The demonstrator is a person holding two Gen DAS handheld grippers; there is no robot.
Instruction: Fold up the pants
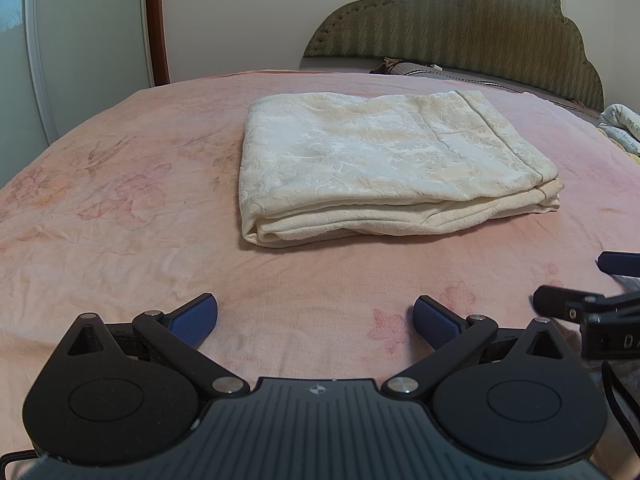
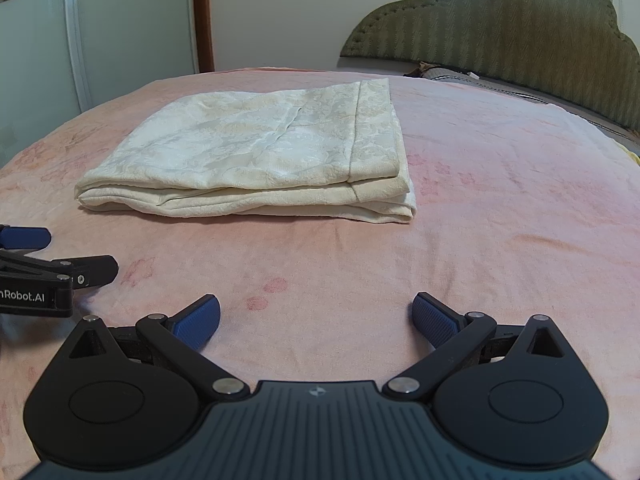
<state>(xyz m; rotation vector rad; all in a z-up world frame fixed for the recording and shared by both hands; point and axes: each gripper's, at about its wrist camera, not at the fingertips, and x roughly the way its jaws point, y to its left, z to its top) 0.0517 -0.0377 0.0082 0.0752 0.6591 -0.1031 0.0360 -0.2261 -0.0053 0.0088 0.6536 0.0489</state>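
Note:
The cream patterned pants lie folded into a thick rectangular stack on the pink bedsheet; they also show in the right wrist view. My left gripper is open and empty, low over the sheet, well short of the stack's near edge. My right gripper is open and empty, also short of the stack. Each gripper shows at the edge of the other's view: the right one at the left view's right edge, the left one at the right view's left edge.
A green padded headboard stands at the back right with a pillow below it. Bedding is bunched at the far right. A wardrobe door and a wooden frame stand behind the bed at the left.

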